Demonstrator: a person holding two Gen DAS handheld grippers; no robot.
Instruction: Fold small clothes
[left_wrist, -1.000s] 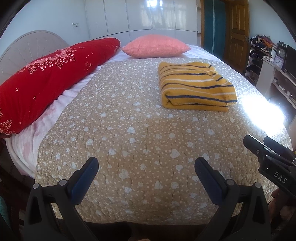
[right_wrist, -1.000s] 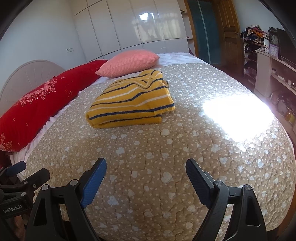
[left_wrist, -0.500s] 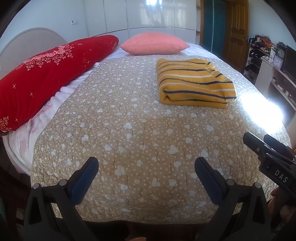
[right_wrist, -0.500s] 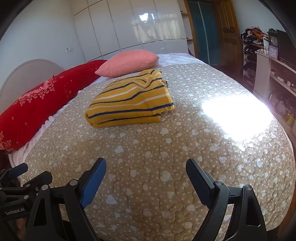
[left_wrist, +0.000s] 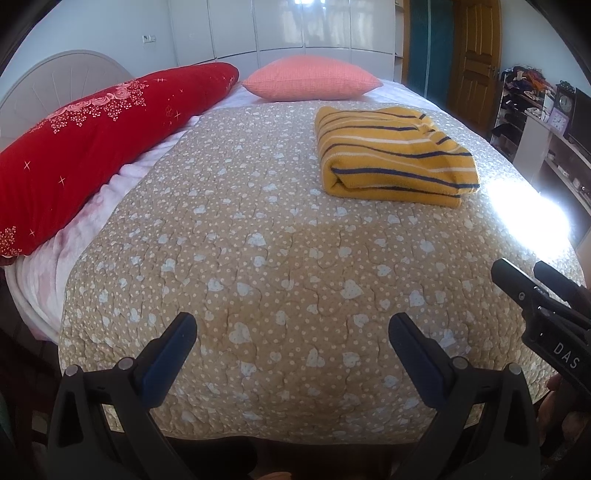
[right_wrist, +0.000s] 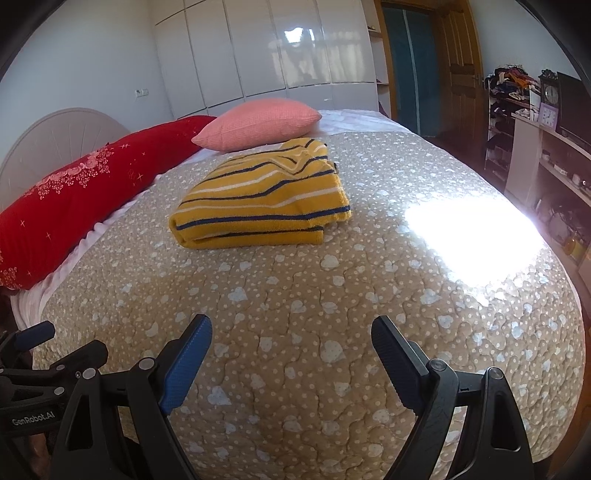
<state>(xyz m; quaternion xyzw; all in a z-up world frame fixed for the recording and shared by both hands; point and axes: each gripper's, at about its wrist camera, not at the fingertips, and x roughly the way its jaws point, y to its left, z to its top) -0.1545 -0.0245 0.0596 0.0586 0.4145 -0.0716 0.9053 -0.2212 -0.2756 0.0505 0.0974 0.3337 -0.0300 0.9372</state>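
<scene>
Folded striped sweater (left_wrist: 395, 158) on quilt (left_wrist: 280, 266), well beyond both empty, spread tongs (left_wrist: 291, 332) (right_wrist: 291, 336).

Glare is washing out the quilt (right_wrist: 469, 236) near the bed's right edge, the frame is cutting the red bolster (left_wrist: 92, 147), and shelf clutter (right_wrist: 511, 79) is blurring.
</scene>
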